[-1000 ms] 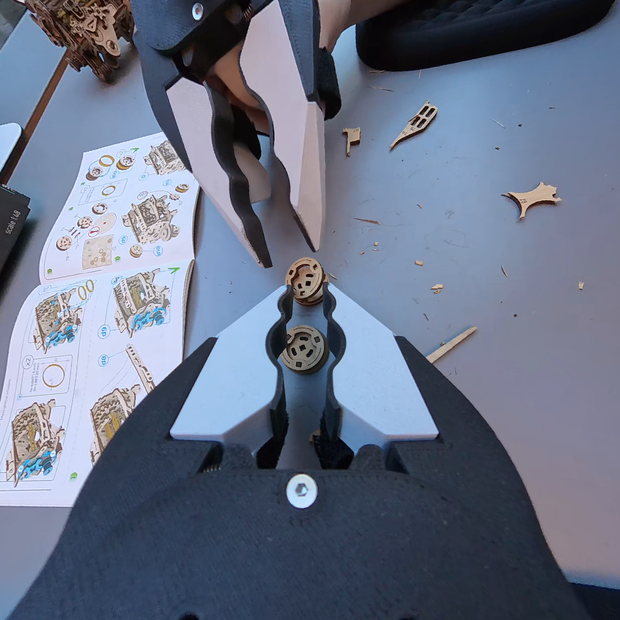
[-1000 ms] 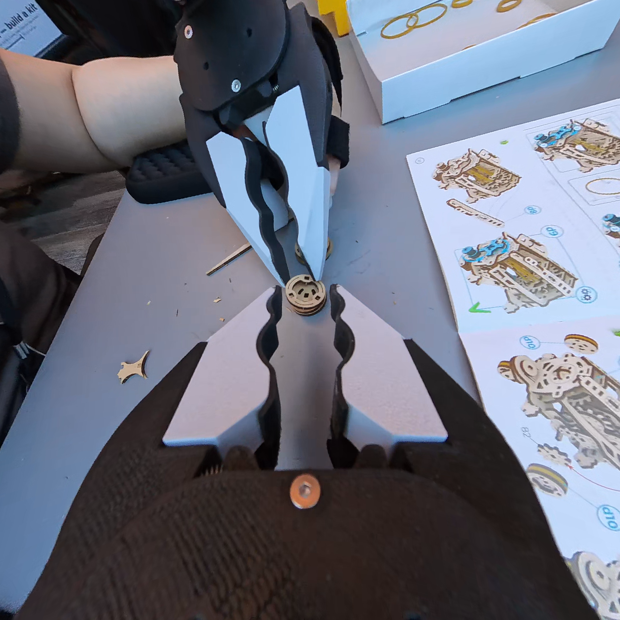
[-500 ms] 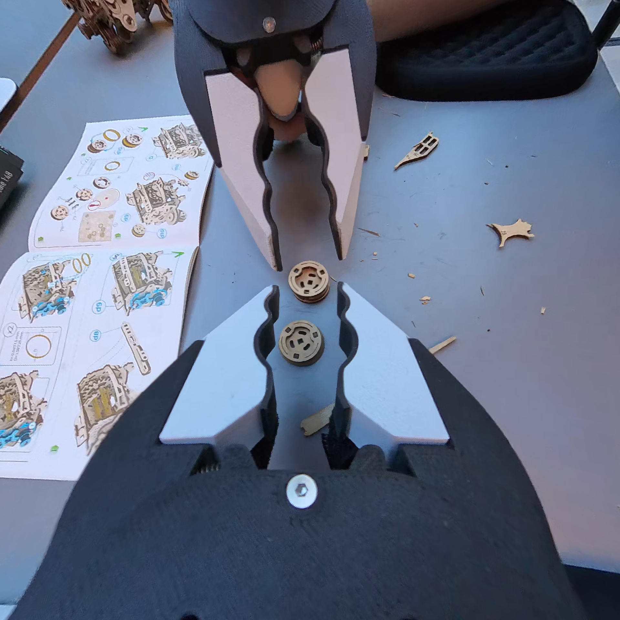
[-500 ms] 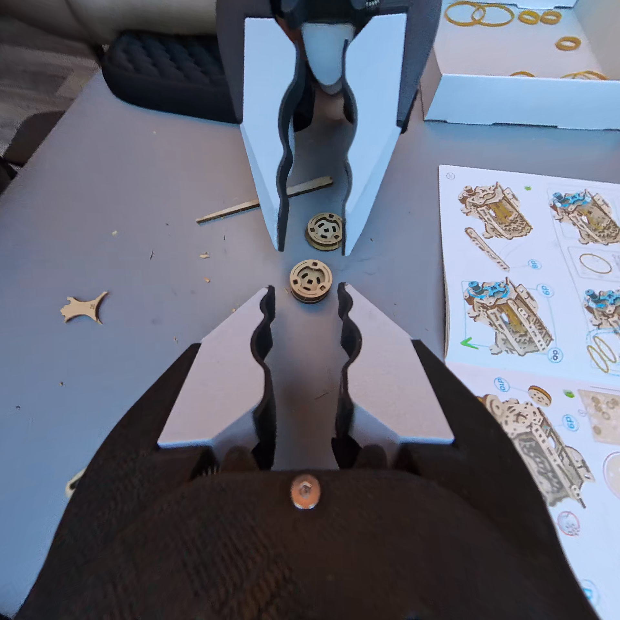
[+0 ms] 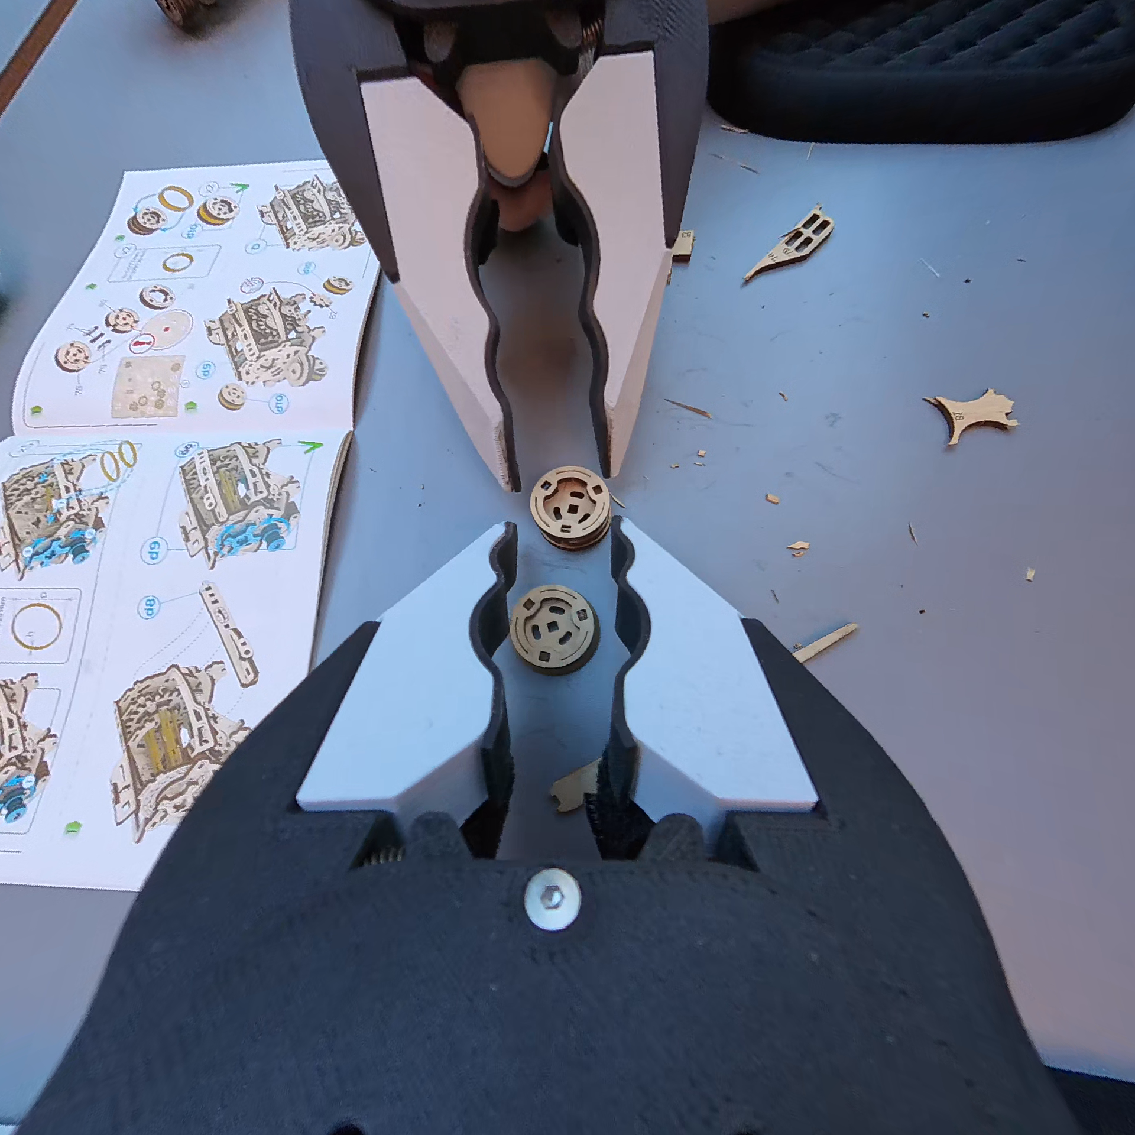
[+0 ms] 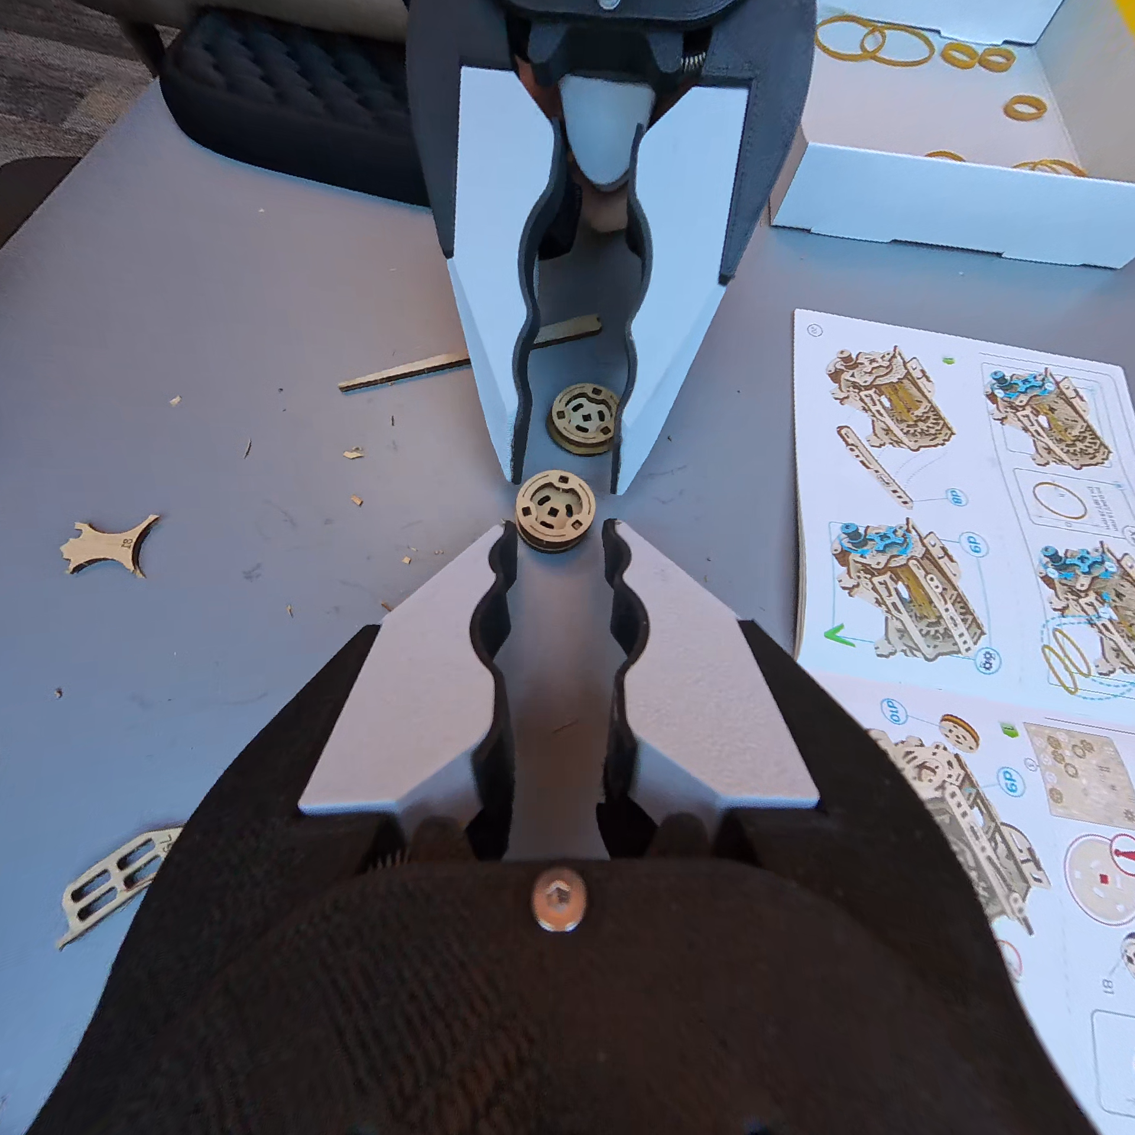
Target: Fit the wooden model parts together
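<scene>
Two round slotted wooden discs lie flat on a grey table. The stacked disc sits between the tips of both parted, empty grippers, left gripper and right gripper. The thinner disc lies just behind it, between the left gripper's fingers.

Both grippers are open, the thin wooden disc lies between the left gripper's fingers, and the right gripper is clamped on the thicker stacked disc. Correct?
Not quite. The right gripper is open too; the stacked disc lies free on the table just past its tips, as the right wrist view shows. The rest holds.
</scene>
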Demonstrator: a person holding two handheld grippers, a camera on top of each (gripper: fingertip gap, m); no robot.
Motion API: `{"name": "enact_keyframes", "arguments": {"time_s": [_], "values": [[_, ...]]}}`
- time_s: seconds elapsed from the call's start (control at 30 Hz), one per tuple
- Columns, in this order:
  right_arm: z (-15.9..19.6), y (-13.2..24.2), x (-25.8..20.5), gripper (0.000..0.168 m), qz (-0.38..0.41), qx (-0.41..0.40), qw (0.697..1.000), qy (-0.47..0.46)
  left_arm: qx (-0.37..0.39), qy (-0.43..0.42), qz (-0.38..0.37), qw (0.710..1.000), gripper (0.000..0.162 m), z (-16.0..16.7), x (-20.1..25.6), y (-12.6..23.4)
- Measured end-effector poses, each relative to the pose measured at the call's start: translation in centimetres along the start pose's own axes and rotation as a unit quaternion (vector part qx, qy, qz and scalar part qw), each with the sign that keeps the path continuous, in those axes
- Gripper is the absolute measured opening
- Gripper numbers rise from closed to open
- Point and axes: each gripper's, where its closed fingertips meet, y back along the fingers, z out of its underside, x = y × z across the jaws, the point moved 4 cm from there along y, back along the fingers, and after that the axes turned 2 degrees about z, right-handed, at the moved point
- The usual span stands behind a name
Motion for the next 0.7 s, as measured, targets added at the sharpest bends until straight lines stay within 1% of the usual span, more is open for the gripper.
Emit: {"name": "enact_keyframes", "arguments": {"time_s": [0.27, 0.7], "values": [[0.0, -0.12, -0.14, 0.024, 0.002, -0.004, 1.0, 0.005, -0.011, -0.027, -0.01, 1.0, 0.028, 0.14, 0.21, -0.31], [0.04, -0.24, -0.39, 0.022, 0.001, -0.012, 1.0, 0.01, -0.008, -0.023, -0.005, 1.0, 0.026, 0.16, 0.22, -0.4]]}}
